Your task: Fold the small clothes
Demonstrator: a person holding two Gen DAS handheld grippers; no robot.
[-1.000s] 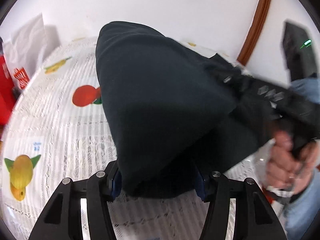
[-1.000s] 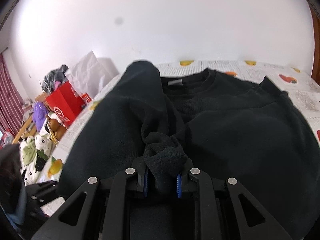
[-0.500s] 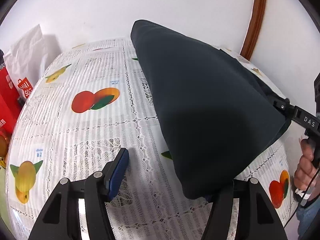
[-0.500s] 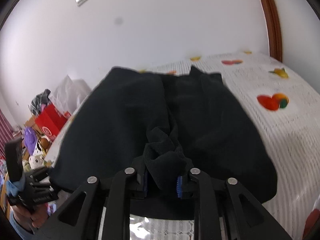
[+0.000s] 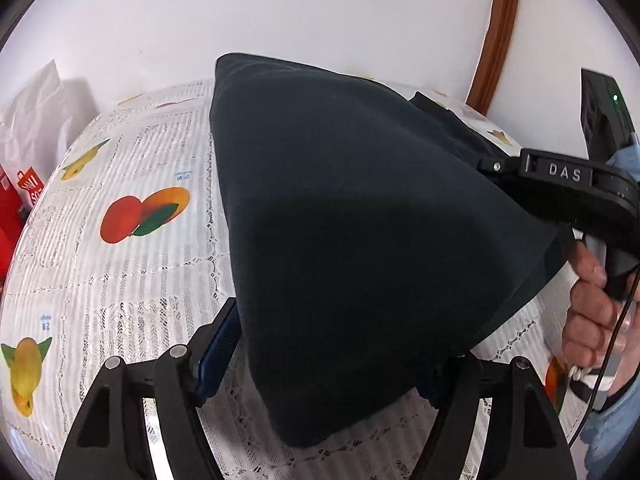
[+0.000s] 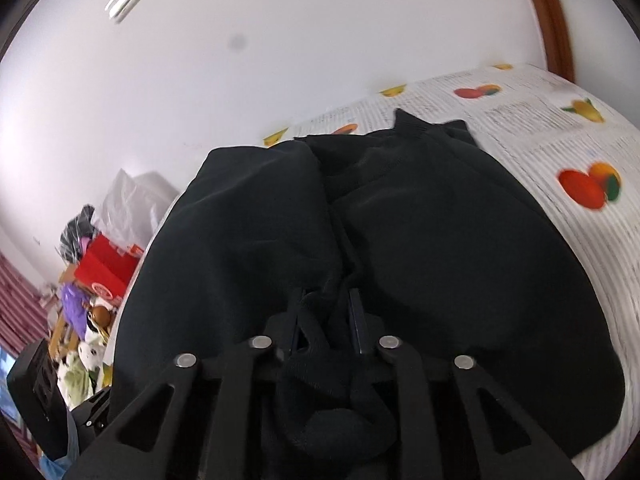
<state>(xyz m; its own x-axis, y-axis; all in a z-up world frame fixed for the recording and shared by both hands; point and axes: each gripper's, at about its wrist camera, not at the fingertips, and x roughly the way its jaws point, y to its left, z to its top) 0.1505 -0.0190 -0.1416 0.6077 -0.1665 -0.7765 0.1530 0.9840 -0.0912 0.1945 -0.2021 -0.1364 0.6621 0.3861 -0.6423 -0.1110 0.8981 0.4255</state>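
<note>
Nearest in the left wrist view, the left gripper (image 5: 320, 364) stands with its jaws spread wide, having just been opening — a fold of the dark navy knit sweatshirt (image 5: 360, 208) hangs between them, its edge brushing the blue pad on the left, yet nothing is pinched. In the right wrist view, the right gripper (image 6: 325, 312) is clenched on a bunched rib of the same sweatshirt (image 6: 440, 240), its jaws having just been closing, with the cuff curled in a loop just behind them. The garment lies draped over the white lace-patterned tablecloth with printed fruit (image 5: 120, 264), lifted at its near edge and spreading toward the far wall. At the right of the left wrist view, a hand (image 5: 592, 320) grips the right tool's handle. Further left — a red paper bag (image 6: 106, 270) and a white plastic bag (image 5: 36, 120).
</note>
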